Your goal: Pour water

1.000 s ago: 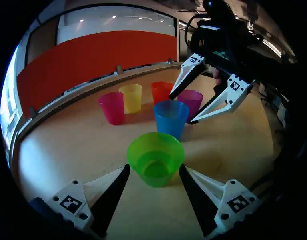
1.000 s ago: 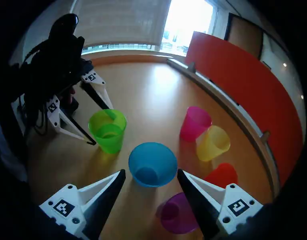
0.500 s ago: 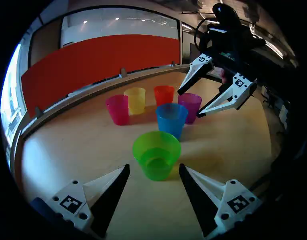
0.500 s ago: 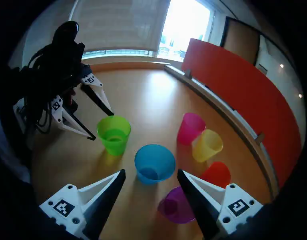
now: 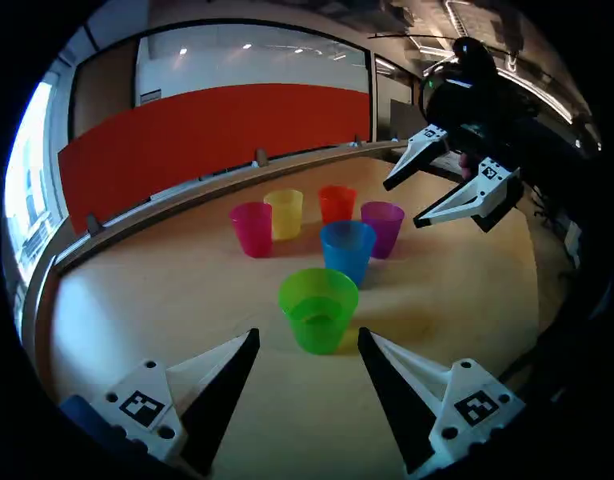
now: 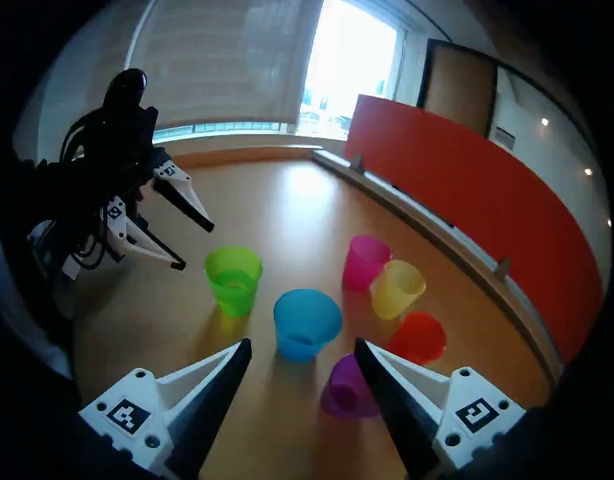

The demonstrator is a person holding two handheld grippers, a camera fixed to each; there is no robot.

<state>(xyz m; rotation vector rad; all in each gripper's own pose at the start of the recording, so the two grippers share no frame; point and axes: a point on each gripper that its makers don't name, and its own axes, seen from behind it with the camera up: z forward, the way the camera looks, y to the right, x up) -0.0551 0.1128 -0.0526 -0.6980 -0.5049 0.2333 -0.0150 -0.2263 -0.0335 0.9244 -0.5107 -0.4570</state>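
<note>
Several plastic cups stand upright on a wooden table. A green cup (image 5: 318,309) (image 6: 233,279) holding some liquid is nearest my left gripper (image 5: 307,356), which is open just in front of it, apart from it. Beyond it stands a blue cup (image 5: 348,250) (image 6: 307,323), just ahead of my open right gripper (image 6: 302,366). Behind are pink (image 5: 252,228) (image 6: 364,261), yellow (image 5: 284,213) (image 6: 397,288), red (image 5: 336,203) (image 6: 417,337) and purple (image 5: 382,227) (image 6: 348,388) cups. The right gripper (image 5: 423,190) hangs above the table's right side in the left gripper view; the left gripper (image 6: 183,224) hovers left of the green cup in the right gripper view.
A low rail (image 5: 187,196) (image 6: 435,232) runs along the table's far edge, with an orange wall panel (image 5: 211,136) (image 6: 483,176) behind it. A bright window (image 6: 347,64) lies beyond the table. Bare tabletop (image 5: 147,304) spreads left of the cups.
Both grippers have drawn back and up from the cups, which now look smaller and farther. The cups have stayed in place.
</note>
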